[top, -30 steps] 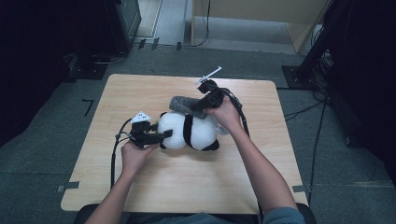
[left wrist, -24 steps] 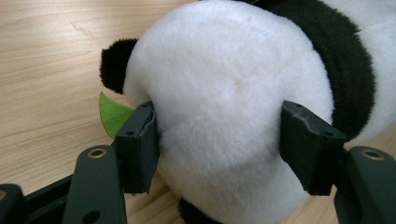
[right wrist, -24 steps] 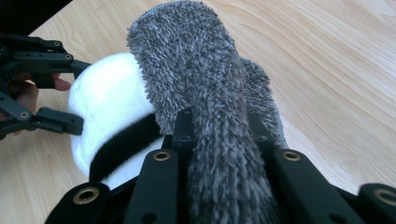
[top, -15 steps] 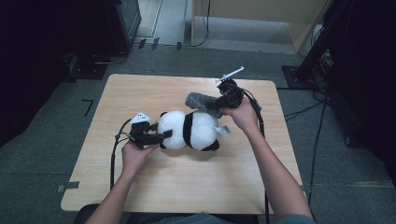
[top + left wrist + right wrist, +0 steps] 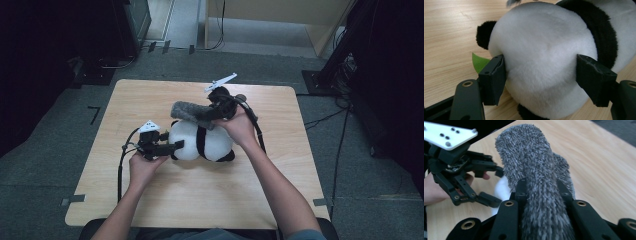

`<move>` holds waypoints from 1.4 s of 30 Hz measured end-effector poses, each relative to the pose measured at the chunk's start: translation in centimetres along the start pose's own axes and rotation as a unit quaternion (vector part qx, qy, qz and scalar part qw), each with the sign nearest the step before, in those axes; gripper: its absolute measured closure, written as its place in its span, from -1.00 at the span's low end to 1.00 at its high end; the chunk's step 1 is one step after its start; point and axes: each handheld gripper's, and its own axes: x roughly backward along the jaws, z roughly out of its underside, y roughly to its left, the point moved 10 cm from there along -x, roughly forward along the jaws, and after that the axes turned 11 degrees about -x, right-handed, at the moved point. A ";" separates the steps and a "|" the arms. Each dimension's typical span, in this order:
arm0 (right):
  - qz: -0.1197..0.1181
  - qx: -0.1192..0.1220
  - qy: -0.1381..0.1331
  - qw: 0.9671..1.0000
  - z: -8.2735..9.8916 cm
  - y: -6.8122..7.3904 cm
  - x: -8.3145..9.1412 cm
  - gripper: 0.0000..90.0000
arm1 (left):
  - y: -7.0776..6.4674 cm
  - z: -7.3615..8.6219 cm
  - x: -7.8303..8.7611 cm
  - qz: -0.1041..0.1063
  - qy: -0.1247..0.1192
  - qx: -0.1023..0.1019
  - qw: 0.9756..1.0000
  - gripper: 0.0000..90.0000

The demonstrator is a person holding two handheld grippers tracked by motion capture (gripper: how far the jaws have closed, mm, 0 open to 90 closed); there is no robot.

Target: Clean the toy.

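Panda plush between left gripper

Light wooden table with rounded corners fills the middle of the frame, grey tape tabs at its lower left and lower right edges. Grey carpet floor all round, a black tape mark at left. Dark cabinet at upper left, black metal base beside it. Pale wooden furniture across the top. Dark stand and loose cables at upper right. Corners fall off into shadow.
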 end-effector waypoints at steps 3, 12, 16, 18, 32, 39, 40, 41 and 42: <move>-0.006 0.012 0.006 1.000 0.2 1.2 -1.6 0.56 | 0.0 0.0 0.0 -0.001 -0.001 -0.001 1.000 -0.36; 0.011 0.041 0.018 0.999 1.4 2.0 -4.6 0.52 | 0.1 0.0 -0.2 -0.011 -0.003 0.001 1.000 -0.32; 0.026 0.050 0.017 0.998 2.0 1.7 -4.5 0.57 | 0.1 0.0 -0.2 -0.015 0.002 -0.001 1.000 -0.26; 0.028 0.047 0.017 0.998 2.3 1.3 -4.1 0.57 | 0.1 0.0 -0.2 -0.016 0.003 -0.001 1.000 -0.25; 0.044 0.024 -0.019 0.999 3.7 -1.2 -0.2 0.56 | 0.1 0.0 -0.3 -0.016 0.005 -0.004 1.000 -0.25; 0.052 0.013 -0.040 0.998 4.4 -2.6 2.2 0.55 | 0.1 0.0 -0.2 -0.014 0.002 -0.004 1.000 -0.25; 0.054 0.012 -0.042 0.998 4.5 -2.8 2.5 0.55 | 0.1 0.0 -0.2 -0.013 0.002 -0.004 1.000 -0.25; 0.055 0.011 -0.043 0.997 4.6 -3.0 2.8 0.55 | 0.1 0.0 -0.3 -0.013 0.001 -0.004 1.000 -0.25; 0.057 0.011 -0.043 0.997 4.7 -3.1 3.0 0.54 | 0.2 0.0 -0.2 -0.014 0.001 -0.004 1.000 -0.25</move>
